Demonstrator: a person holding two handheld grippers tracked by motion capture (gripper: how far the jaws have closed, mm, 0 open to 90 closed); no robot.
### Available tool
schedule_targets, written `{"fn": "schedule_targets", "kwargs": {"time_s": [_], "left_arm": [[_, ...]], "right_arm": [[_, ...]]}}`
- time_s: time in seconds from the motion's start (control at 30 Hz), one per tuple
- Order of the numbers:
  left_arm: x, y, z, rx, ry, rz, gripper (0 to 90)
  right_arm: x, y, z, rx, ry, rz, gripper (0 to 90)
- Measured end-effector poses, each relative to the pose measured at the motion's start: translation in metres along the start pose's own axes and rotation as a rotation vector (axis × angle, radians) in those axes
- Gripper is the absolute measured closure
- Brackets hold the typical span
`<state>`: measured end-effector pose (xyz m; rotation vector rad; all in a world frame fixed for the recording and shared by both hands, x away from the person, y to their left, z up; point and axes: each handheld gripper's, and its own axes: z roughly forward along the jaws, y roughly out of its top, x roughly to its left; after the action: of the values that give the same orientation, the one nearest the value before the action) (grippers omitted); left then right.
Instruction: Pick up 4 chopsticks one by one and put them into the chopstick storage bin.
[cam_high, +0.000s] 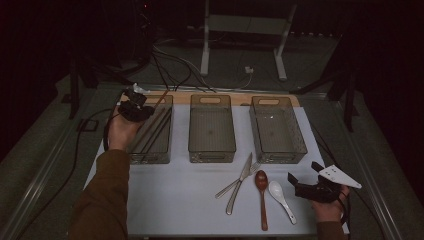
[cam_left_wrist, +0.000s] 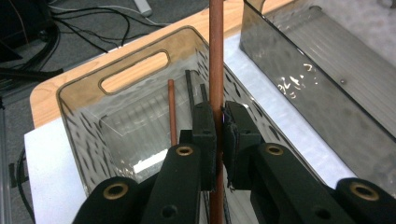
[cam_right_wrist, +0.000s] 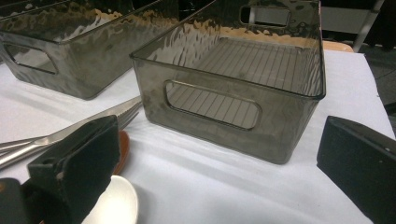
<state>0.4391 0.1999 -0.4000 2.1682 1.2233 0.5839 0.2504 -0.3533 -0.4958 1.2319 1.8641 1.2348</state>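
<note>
Covering the table, white sheet, dim room, perhaps carpeted

The table was covered with a white sheet, and a strip of bare wood showed along its far edge. Three smoky clear bins stood on it in a row across the far half: the left bin at eleven o'clock, the middle bin at twelve, the right bin at one. Nearer, at about five o'clock, lay a knife and a fork crossing each other, a brown wooden spoon just beside them, and a white spoon further right.
</note>
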Motion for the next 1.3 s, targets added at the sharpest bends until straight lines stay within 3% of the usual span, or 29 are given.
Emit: {"fn": "schedule_targets", "kwargs": {"time_s": [0.3,0.47,0.53,0.63,0.73,0.9,1.1,1.3], "left_arm": [[0.001,-0.004,0.013,0.042,0.005,-0.011,85.3],[0.006,-0.012,0.022,0.066,0.008,-0.061,83.9],[0.01,-0.016,0.025,0.066,-0.009,-0.109,65.2],[0.014,-0.021,0.025,0.057,-0.023,-0.158,46.8],[0.017,-0.024,0.022,0.036,-0.039,-0.187,40.8],[0.015,-0.025,0.014,0.007,-0.058,-0.168,37.3],[0.012,-0.025,0.007,-0.013,-0.057,-0.173,19.1],[0.007,-0.025,0.0,-0.045,-0.079,-0.175,11.9]], "right_arm": [[0.001,0.0,0.0,0.001,-0.001,0.0,0.0],[0.0,0.0,-0.001,-0.001,-0.001,-0.001,0.0],[0.0,0.0,-0.001,-0.001,-0.002,0.001,0.0],[0.0,0.0,-0.001,-0.002,-0.002,0.0,0.0],[0.0,0.0,-0.001,-0.001,-0.002,0.001,0.0],[0.0,0.0,-0.001,0.0,-0.003,0.0,0.0],[0.0,0.0,-0.001,-0.001,-0.003,0.001,0.0],[0.0,0.0,-0.001,0.0,-0.003,0.0,0.0]]}}
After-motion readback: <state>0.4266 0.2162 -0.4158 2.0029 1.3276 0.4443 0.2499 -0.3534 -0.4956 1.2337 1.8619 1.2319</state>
